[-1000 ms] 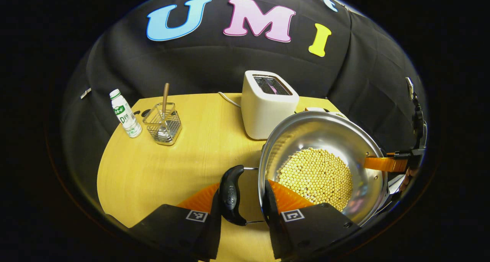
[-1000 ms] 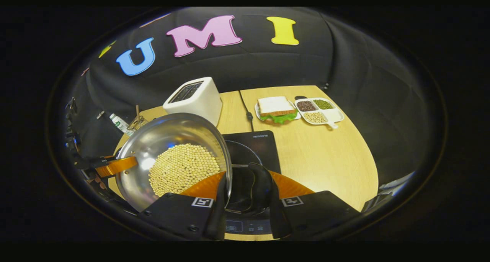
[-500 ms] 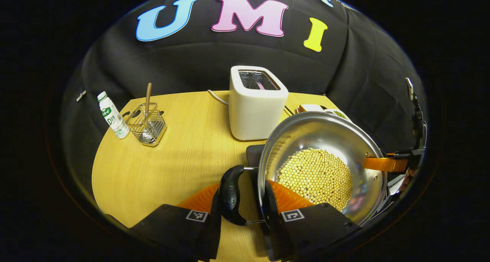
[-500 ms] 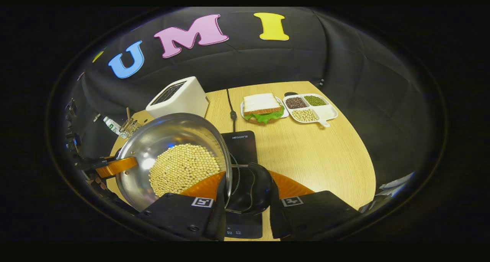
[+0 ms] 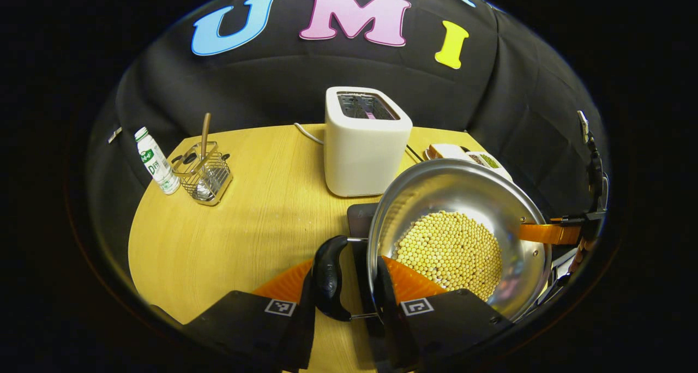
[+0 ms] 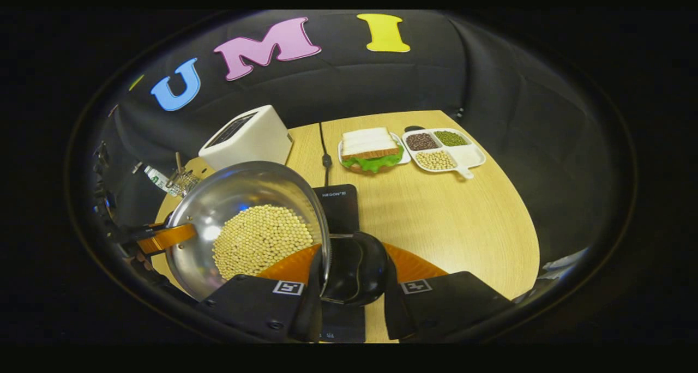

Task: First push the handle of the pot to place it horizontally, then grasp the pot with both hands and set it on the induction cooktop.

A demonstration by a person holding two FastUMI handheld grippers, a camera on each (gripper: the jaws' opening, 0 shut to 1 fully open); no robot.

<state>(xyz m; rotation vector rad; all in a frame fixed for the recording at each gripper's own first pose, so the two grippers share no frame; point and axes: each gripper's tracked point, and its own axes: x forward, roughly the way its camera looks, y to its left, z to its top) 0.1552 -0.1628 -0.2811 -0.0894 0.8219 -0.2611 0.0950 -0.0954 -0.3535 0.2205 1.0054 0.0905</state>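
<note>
While both tools are gripping it, the pot (image 5: 463, 198) is hanging in the air above the tabletop (image 5: 245, 231), its steel bowl partly filled with pale beans (image 5: 450, 250). In the left gripper view the left tool (image 5: 344, 286) is closing narrowly on the pot's near black handle (image 5: 329, 277), one finger on either side of it, with the rim just beside the inner finger. Across the pot, the right tool (image 5: 551, 234) is reaching in from the far rim. In the right gripper view the right tool (image 6: 351, 280) is clamping the other black handle (image 6: 354, 269) between its fingers, and the left tool (image 6: 163, 236) is showing at the pot's far side. The cooktop (image 6: 341, 206) is lying flat on the tabletop (image 6: 452, 220) under and just beyond the pot's edge, its dark corner peeking out beside the rim in the left gripper view (image 5: 360, 220). I cannot tell whether the pot's base is touching it. A white toaster (image 5: 365, 144) is standing behind the pot. A bottle (image 5: 154, 161) and a wire basket (image 5: 204, 168) holding a spoon are sitting near each other at the far left edge. A sandwich (image 6: 371, 150) on a plate and a divided tray (image 6: 444, 149) of beans are resting side by side at the far end, well apart from the pot.
</note>
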